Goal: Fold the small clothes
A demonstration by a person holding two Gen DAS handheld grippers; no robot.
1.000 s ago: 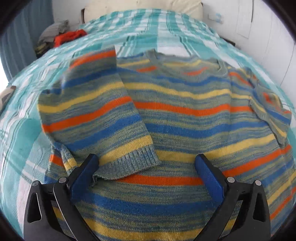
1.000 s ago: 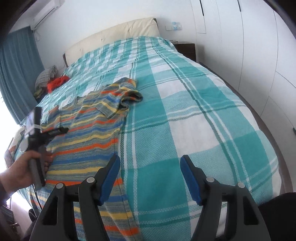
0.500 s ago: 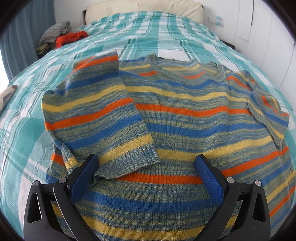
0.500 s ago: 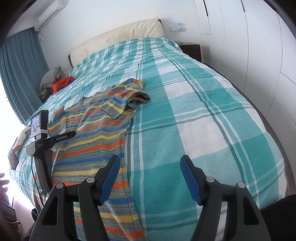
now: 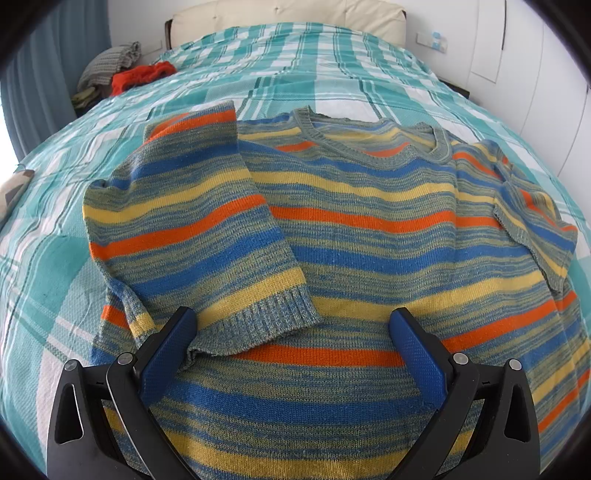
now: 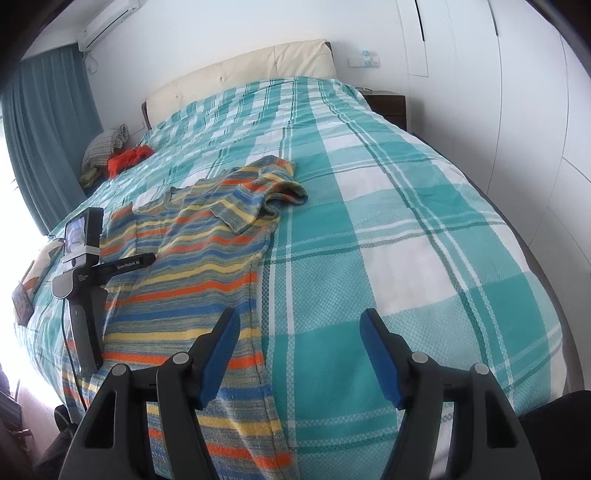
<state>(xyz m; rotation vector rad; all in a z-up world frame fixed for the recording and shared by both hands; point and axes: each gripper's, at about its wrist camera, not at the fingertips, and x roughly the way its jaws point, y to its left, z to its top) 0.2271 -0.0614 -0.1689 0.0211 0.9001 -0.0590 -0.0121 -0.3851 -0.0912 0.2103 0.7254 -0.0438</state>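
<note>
Striped sweater (image 5: 369, 229) found lying flat, front up, on the teal-and-white plaid bed (image 5: 332, 66), neckline toward the headboard (image 5: 288, 14). One sleeve (image 5: 199, 236) seen folded inward across the body on the picture's left of the left wrist view, ribbed cuff lying on the torso just ahead of the left tongs (image 5: 291, 328). Other sleeve (image 5: 535, 229) likewise turned in over the body at the picture's right, looser and partly bunched. Left tongs noted spread wide just above the lower part of the sweater, blue pads (image 5: 168, 354) apart with nothing pinched; contact with the knit beneath could not be told. Right tongs (image 6: 299, 332) noted spread as well, nothing between the pads, poised over bare plaid cover just beside the sweater's side edge (image 6: 258, 295). Left device's handle and small screen (image 6: 83, 236) seen upright in the right wrist view, over the sweater's far edge. Red garment (image 5: 142, 75) and grey folded item (image 5: 109, 66) observed near the headboard, well apart from the sweater. Teal curtain (image 6: 44, 129) and wall air conditioner (image 6: 107, 26) recorded on the window side.
</note>
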